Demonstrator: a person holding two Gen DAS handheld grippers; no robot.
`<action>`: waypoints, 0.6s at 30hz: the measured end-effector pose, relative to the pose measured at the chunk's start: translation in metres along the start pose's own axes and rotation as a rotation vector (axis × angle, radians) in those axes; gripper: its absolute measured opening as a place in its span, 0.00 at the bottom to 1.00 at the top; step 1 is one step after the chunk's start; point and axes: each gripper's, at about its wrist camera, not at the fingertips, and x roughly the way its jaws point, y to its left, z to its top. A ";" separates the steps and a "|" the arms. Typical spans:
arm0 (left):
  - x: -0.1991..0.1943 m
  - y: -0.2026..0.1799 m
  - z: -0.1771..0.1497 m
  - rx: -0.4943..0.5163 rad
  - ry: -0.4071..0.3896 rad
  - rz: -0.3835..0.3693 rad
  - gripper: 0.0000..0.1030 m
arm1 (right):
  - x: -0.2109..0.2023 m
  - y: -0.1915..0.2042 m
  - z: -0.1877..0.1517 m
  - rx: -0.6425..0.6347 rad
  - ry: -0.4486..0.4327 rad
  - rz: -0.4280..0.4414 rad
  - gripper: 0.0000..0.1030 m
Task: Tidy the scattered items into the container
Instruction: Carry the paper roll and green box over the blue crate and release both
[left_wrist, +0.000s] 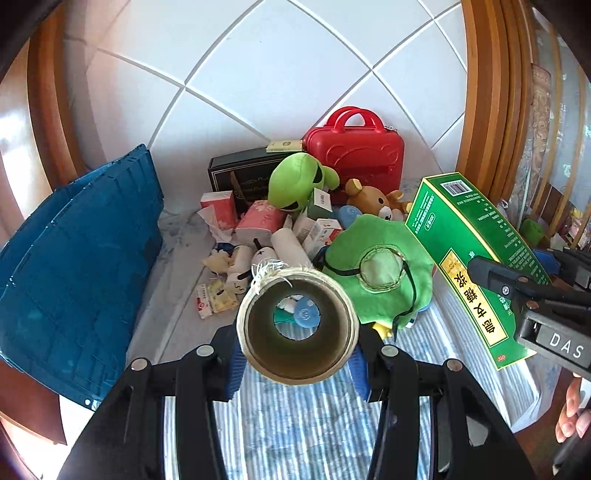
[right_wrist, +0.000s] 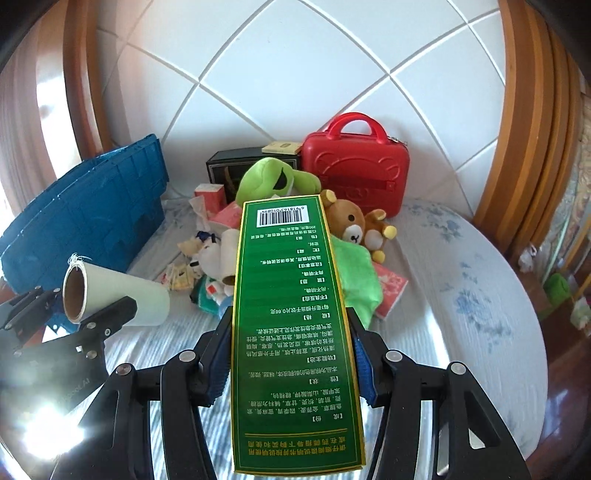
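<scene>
Green carton (right_wrist: 291, 325) sits clamped in your right gripper (right_wrist: 291, 363), the paper roll (left_wrist: 299, 325) in your left gripper (left_wrist: 297, 363). Blue crate (left_wrist: 79, 266) waits at nine o'clock; the toy pile (left_wrist: 295, 206) at twelve remains unsorted.

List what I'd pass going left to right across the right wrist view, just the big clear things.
Blue plastic crate → cardboard roll of white paper held in the left tongs → tall green printed carton in the right tongs → red hard-shell carry case.
</scene>
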 end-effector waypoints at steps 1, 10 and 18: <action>-0.004 0.007 -0.001 0.006 -0.001 -0.003 0.44 | -0.003 0.009 0.000 0.005 -0.003 -0.002 0.52; -0.022 0.050 0.003 -0.034 -0.048 -0.002 0.44 | -0.014 0.068 0.006 -0.042 -0.019 -0.002 0.52; -0.025 0.079 0.019 -0.070 -0.063 0.065 0.44 | -0.002 0.097 0.029 -0.115 -0.053 0.066 0.52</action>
